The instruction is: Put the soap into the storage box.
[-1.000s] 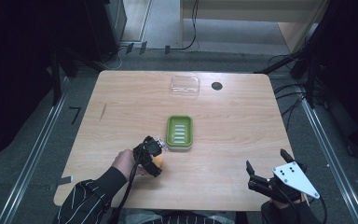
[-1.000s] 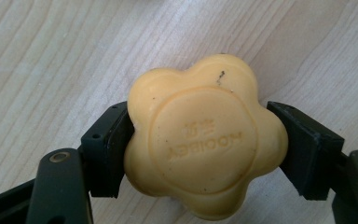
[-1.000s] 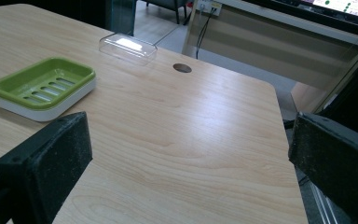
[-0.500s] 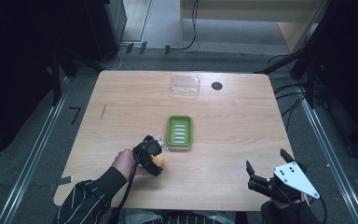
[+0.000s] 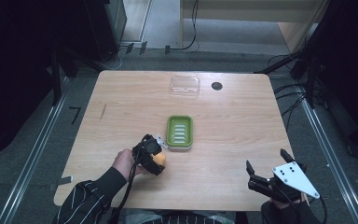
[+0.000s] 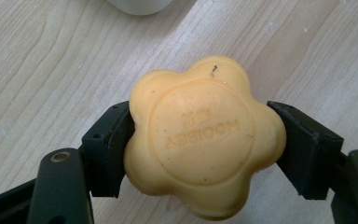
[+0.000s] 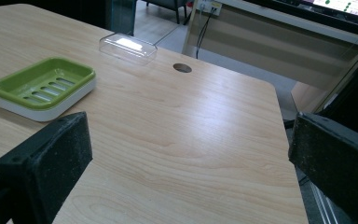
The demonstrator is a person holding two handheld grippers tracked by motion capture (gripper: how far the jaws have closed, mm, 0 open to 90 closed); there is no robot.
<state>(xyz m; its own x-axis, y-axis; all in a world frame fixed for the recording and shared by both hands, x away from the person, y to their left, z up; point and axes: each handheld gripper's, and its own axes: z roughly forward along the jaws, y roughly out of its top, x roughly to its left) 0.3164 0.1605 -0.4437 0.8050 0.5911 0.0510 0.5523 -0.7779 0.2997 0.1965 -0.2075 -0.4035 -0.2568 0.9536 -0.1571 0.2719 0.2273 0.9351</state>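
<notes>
Left gripper (image 5: 153, 156) stays clamped on the yellow soap (image 6: 204, 140) just beside the green dish (image 5: 179, 132); right gripper (image 5: 270, 175), well apart near the table edge, gapes.

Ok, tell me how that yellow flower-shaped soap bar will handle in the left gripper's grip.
The yellow flower-shaped soap bar looks stiff: its lobes keep shape between the left gripper pads. Its smooth, rounded edges could probably slip, since the jaws seem to meet curved lobes. Being flat, it likely won't roll once laid in the green slotted soap dish.
</notes>
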